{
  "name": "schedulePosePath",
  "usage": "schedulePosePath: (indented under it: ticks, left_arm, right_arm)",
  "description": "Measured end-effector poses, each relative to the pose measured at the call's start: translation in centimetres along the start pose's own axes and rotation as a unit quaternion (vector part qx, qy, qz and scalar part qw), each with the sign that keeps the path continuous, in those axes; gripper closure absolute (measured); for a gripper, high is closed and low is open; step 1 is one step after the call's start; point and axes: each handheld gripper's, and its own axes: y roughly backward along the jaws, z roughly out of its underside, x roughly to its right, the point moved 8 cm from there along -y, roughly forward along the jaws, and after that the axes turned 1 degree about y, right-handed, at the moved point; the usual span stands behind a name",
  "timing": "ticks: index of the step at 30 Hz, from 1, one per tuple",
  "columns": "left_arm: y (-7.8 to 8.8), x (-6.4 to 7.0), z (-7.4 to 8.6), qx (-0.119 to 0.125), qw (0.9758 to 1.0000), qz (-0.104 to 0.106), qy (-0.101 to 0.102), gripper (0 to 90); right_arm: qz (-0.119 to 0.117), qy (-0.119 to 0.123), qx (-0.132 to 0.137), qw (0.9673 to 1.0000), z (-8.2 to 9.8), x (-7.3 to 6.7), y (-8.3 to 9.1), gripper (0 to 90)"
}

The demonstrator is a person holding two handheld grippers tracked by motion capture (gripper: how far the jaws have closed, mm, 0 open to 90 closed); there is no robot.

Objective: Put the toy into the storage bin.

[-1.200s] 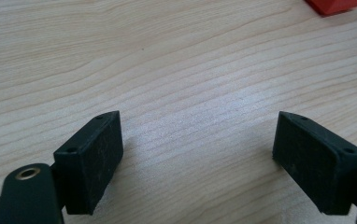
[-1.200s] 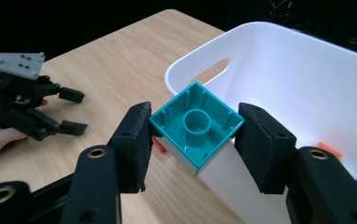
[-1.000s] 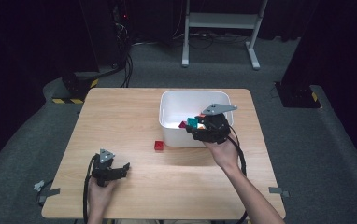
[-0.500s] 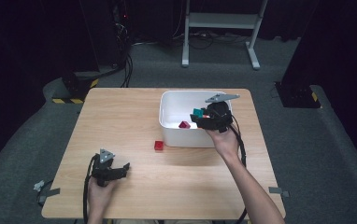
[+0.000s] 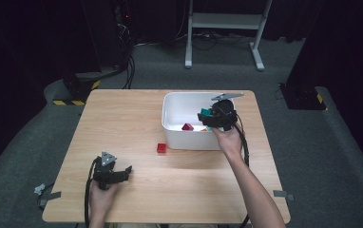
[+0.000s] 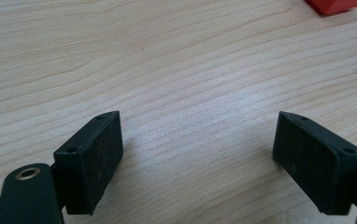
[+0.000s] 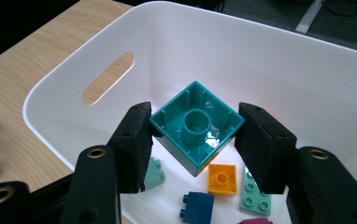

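Observation:
My right gripper (image 5: 208,117) hangs over the white bin (image 5: 189,140), shut on a teal brick (image 5: 205,112). In the right gripper view the teal brick (image 7: 195,123) is clamped corner to corner between the two pads, hollow underside toward the camera, above the inside of the bin (image 7: 260,70). On the table's near left, my left gripper (image 5: 124,172) rests in a hand, pointing right. Its jaws stand wide apart with nothing between them, seen over bare wood in the left gripper view (image 6: 197,149). A red brick (image 5: 161,148) lies on the table in front of the bin.
On the bin's floor lie an orange brick (image 7: 222,178), a dark blue brick (image 7: 197,205), mint bricks (image 7: 256,196) and a dark red piece (image 5: 187,127). The red brick's corner (image 6: 335,4) shows ahead of the left jaws. Bare wood (image 5: 122,118) stretches left of the bin.
My right gripper has carried the teal brick from the bin's near wall to farther over the inside of the bin. The left gripper has stayed in place.

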Motion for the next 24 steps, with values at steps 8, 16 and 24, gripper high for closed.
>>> schedulePosePath:
  ticks: [8, 16, 24]
  left_arm:
    - [0.0, 0.0, 0.0, -0.001, 1.0000, 0.000, 0.000, 16.2]
    - [0.0, 0.0, 0.0, -0.001, 1.0000, 0.000, 0.000, 16.2]
    - [0.0, 0.0, 0.0, 0.000, 1.0000, 0.000, 0.000, 16.2]
  right_arm:
    - [0.011, -0.001, 0.001, 0.9999, 0.1, 0.5, -0.2, 42.5]
    - [0.005, 0.008, 0.013, 0.9999, 0.3, 0.1, 0.4, 42.5]
    - [-0.012, 0.011, 0.037, 0.9992, 0.6, -0.5, 2.0, 42.6]
